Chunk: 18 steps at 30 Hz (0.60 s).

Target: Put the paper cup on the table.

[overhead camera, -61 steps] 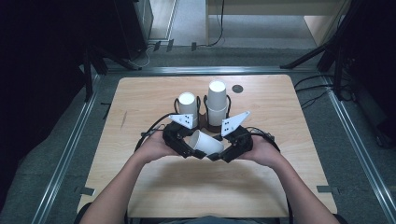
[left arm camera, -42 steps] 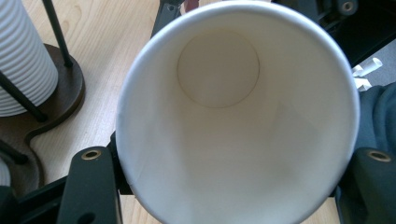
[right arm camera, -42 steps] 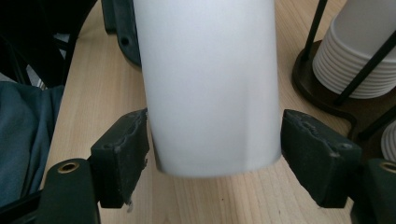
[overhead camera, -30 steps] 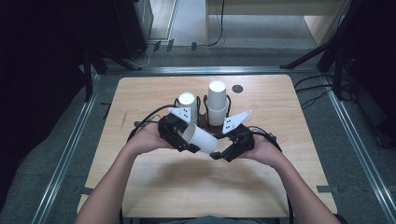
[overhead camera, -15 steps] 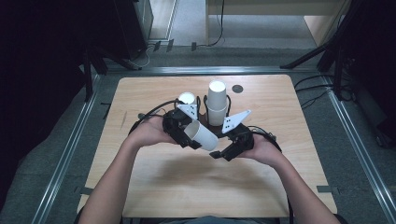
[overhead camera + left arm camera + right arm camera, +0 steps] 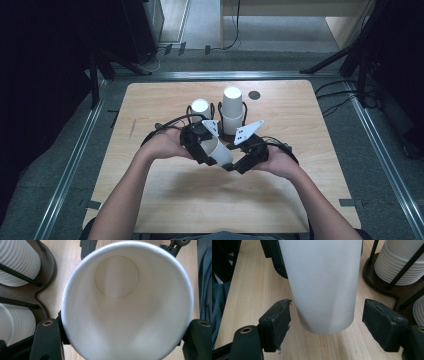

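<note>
A white paper cup lies on its side in the air over the table's middle. My left gripper is shut on it near the rim; in the left gripper view I look straight into the cup, with a jaw on each side of the rim. My right gripper faces it from the right and is open. In the right gripper view the cup's closed bottom end sits between the pads, with a gap on each side.
Just behind the grippers stands a dark wire cup rack with two stacks of white ribbed cups. A small dark disc lies near the far edge. The wooden table has bare room in front and to both sides.
The left hand has turned a little with the cup, so its grey plate has shifted right. The right gripper has stayed in place, still open around the cup's bottom.
</note>
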Available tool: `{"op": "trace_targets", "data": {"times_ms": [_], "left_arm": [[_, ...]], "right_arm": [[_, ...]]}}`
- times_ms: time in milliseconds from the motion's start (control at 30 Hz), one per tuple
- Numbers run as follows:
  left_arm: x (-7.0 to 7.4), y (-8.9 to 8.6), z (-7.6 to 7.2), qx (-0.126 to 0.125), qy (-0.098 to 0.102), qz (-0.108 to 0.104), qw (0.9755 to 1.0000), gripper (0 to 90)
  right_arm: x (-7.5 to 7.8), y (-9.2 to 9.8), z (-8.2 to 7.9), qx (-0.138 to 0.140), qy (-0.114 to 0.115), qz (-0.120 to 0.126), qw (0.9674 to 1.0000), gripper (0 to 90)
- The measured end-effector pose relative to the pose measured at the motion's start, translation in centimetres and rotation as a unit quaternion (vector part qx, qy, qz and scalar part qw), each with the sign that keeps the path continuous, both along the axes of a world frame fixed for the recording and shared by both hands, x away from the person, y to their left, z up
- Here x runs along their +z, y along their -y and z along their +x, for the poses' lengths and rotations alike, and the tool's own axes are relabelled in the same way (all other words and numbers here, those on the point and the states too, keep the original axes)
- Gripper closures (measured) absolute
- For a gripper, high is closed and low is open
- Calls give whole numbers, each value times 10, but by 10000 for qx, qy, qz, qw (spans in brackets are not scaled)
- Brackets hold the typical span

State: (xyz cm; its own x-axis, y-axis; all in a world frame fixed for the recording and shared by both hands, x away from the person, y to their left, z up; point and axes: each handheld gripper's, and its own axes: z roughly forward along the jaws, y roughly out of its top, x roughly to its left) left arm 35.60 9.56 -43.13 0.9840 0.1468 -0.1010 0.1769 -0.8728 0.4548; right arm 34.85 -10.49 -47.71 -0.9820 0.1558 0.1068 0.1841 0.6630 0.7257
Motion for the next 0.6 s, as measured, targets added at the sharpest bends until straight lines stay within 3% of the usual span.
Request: {"op": "trace_targets", "data": {"times_ms": [400, 600], "left_arm": [[-4, 7, -4, -61, 83, 105, 9999, 299], [-6, 7, -5, -127, 158, 20, 9998, 279]], "right_arm": [[-9, -9, 0, 133, -61, -109, 9998, 302], [-9, -11, -2, 207, 6, -154, 9997, 340]]}}
